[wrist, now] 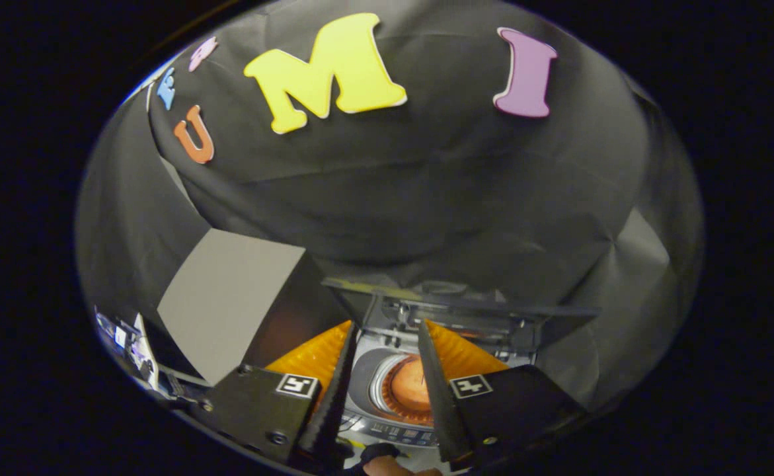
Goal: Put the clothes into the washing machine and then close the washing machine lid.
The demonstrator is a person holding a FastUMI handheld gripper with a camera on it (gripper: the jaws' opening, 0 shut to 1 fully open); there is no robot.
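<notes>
Spread apart with nothing between them, the two fingers of the gripper (pixel 387 390) point down and forward over a small top-loading washing machine (pixel 367 383) with a pale grey top. Its round drum opening (pixel 410 393) lies between and just beyond the fingers, ringed by a light rim, and something orange with a ribbed edge shows inside it; whether that is cloth or the drum itself cannot be told. At the far side of the opening the dark, flat washing machine lid (pixel 459 307) stands raised, hinged along the back. On the near edge of the machine runs a strip of small control buttons (pixel 393 433); their markings are too small to read. Each finger mount carries a square black-and-white marker tag (pixel 297 385). Behind the fingers, left and right, lie bright orange ridged panels (pixel 314 354). Wrinkled black cloth (pixel 426 198) drapes the booth on all sides, matte and creased. To the left a flat grey board (pixel 228 304) leans at an angle against it, and beyond that, low at the far left, is a cluttered bit of equipment, too blurred to identify.
</notes>
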